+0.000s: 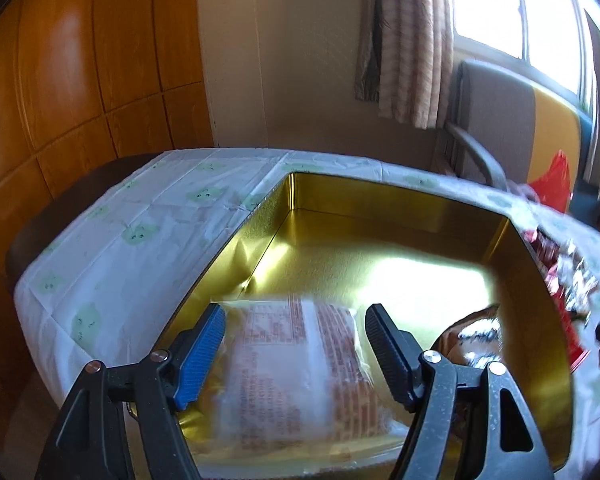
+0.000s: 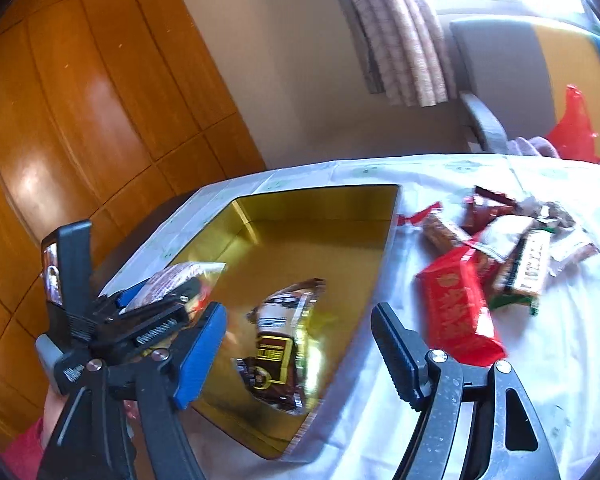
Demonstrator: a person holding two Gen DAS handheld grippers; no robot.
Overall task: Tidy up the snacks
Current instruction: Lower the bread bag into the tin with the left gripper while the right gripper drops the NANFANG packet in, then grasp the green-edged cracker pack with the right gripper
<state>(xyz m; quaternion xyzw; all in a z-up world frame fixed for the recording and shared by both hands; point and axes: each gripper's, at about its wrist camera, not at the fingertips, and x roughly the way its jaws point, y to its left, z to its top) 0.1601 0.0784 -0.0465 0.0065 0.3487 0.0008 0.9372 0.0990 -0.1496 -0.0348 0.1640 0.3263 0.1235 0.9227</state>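
Both grippers open over gold tin, two snack packs inside.

Left gripper (image 1: 296, 344) jaws spread wide above a clear packet (image 1: 296, 364) with red print, lying flat at the near-left of the gold tin (image 1: 380, 196); pads not touching it. Right gripper (image 2: 300, 352) jaws apart, nothing between them, over a brown packet (image 2: 280, 344) lying in the tin. Loose snacks (image 2: 496, 248) piled on the tablecloth (image 2: 540, 360) right of the tin, red pack (image 2: 460, 308) nearest.
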